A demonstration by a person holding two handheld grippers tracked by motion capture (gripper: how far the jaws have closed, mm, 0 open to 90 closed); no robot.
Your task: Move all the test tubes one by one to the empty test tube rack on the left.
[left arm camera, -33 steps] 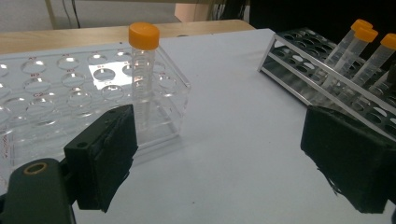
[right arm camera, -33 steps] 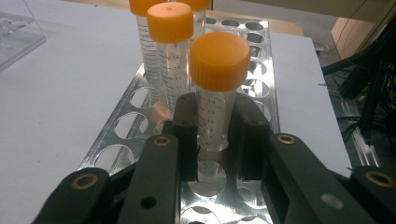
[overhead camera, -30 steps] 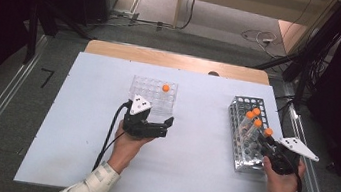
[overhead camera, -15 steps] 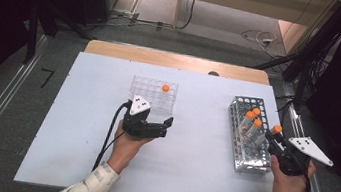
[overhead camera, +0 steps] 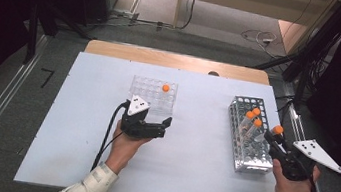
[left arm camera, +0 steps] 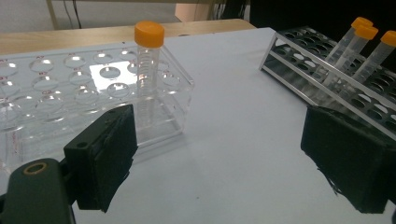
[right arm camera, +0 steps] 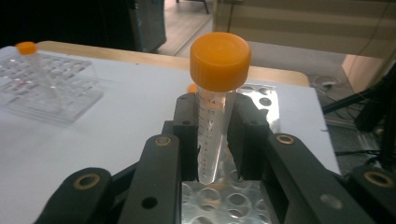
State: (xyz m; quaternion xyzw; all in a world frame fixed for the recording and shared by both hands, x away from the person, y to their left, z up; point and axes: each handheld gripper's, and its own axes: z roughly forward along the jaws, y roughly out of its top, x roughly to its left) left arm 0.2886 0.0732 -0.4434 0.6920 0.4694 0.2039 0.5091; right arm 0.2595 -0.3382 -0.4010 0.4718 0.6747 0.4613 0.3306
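- The tube (right arm camera: 212, 126), clear with an orange cap (right arm camera: 219, 60), stands upright between the jaws of the right gripper (right arm camera: 212, 140), lifted clear above the metal rack (right arm camera: 261, 100).
- That gripper's jaws are closed snug on the tube's sides, below the cap; the tube's tip hangs free over the rack's holes.
- From above, the right gripper (overhead camera: 276, 137) sits at the rack's (overhead camera: 245, 162) right edge, held in the person's right hand (overhead camera: 291, 189).
- Three more orange-capped tubes (overhead camera: 255, 117) lean in the rack's far end.
- The left gripper (left arm camera: 219, 163) has its jaws spread wide with nothing between them, only bare table (left arm camera: 233, 140).
- It rests in the left hand (overhead camera: 123, 145) just in front of the clear rack (overhead camera: 146, 92), near it but not touching as far as I can tell.
- One capped tube (left arm camera: 147, 70) stands upright in the clear rack, near its right corner.
- The two racks lie well apart on the white table.
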